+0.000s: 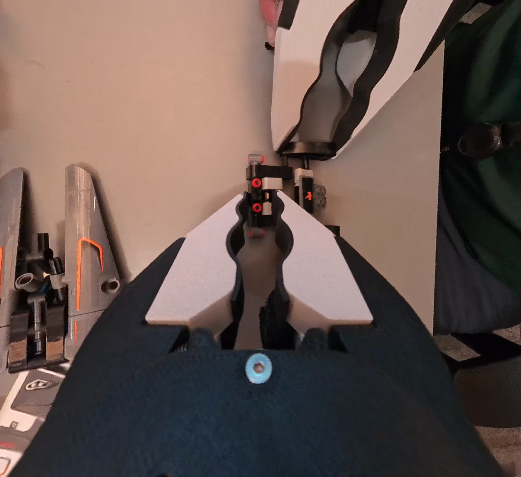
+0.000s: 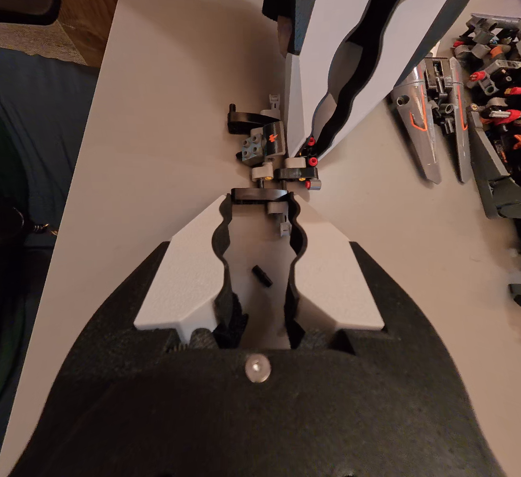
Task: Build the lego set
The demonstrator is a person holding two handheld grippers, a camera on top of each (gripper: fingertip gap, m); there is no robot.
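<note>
A small lego assembly (image 1: 265, 190) of black beams, light grey connectors and red pins is held between both grippers over the white table (image 1: 141, 97). My left gripper (image 1: 260, 198) is shut on its black beam with red pins (image 1: 256, 207). My right gripper (image 2: 258, 197) is shut on the assembly's black curved panel (image 2: 258, 193) at the opposite end. A black tile with an orange mark (image 2: 273, 139) and a grey studded brick (image 2: 252, 148) sit on the assembly's far side. The right gripper (image 1: 307, 150) shows from the upper right in the left wrist view, and the left gripper (image 2: 308, 150) likewise in the right wrist view.
A loose black pin (image 2: 262, 276) lies on the table (image 2: 169, 97) between my right fingers. Grey wing panels with orange stripes (image 1: 87, 238) (image 2: 423, 114) lie to the side, beside a pile of lego parts (image 2: 496, 69). A booklet (image 1: 22, 407) lies by the wings. A person's green garment (image 1: 485, 153) is beyond the table edge. Some 4 centimeters of space lies between my two pairs of fingers.
</note>
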